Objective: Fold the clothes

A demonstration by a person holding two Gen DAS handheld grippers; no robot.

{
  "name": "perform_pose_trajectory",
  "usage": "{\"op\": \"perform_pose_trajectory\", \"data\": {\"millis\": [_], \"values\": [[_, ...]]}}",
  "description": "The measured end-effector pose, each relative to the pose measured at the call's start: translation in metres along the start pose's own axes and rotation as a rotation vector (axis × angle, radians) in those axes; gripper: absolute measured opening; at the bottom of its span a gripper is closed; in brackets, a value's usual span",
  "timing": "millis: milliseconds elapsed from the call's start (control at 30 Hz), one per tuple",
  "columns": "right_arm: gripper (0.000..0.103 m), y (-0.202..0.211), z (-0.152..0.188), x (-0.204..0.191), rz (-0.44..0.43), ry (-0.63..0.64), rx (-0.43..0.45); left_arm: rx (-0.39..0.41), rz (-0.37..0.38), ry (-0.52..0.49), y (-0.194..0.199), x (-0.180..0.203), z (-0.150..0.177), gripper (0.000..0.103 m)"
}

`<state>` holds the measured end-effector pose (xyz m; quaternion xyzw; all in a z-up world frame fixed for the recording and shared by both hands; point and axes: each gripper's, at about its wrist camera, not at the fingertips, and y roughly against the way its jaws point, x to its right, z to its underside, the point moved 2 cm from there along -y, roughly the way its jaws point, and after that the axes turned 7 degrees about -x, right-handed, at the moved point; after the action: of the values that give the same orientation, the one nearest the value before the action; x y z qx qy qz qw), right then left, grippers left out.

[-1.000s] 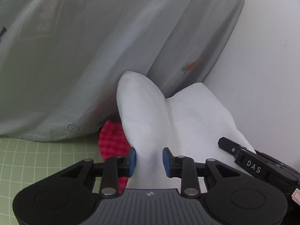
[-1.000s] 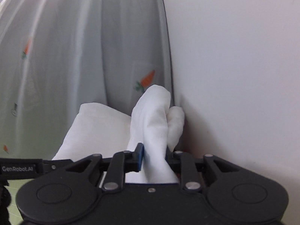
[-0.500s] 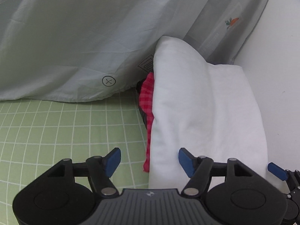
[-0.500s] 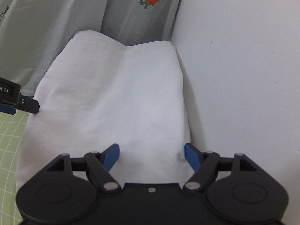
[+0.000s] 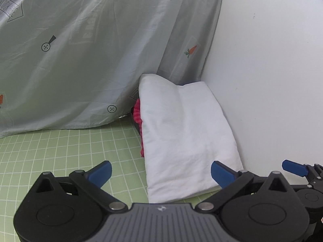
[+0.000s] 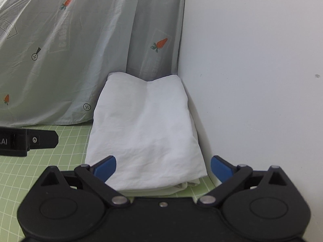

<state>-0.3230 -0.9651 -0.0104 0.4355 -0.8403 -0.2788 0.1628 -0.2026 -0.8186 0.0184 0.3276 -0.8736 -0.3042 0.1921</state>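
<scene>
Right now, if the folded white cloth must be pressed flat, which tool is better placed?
Right, probably. The right tool is open and faces the folded white cloth centred. The left tool, also open, sits off toward the green mat, nearer the red cloth.

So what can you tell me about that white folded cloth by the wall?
The white folded cloth is a soft, lightly creased fabric, folded into a layered rectangle. It lies flat on the green checked mat, its right side against the white wall, its far end against the grey carrot-print sheet. A red checked fabric peeks from under its left edge. Neither tool grips it.
</scene>
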Motion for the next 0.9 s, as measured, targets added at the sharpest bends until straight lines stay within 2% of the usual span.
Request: {"op": "perform_pose_trajectory", "data": {"millis": [133,333,567,900], "values": [[0.101,0.029,0.024,0.003,0.027,0.0,-0.022,-0.015,-0.016,-0.023,0.018,0.009,0.022,0.103],[0.101,0.055,0.054,0.013,0.073,-0.02,-0.044,-0.064,-0.001,-0.034,0.033,0.014,0.052,0.103],[0.101,0.069,0.069,0.029,0.083,-0.11,-0.057,-0.074,0.011,-0.053,0.05,0.016,0.069,0.103],[0.101,0.083,0.076,0.029,0.076,-0.126,-0.034,-0.064,0.021,-0.057,0.065,0.016,0.077,0.103]]}}
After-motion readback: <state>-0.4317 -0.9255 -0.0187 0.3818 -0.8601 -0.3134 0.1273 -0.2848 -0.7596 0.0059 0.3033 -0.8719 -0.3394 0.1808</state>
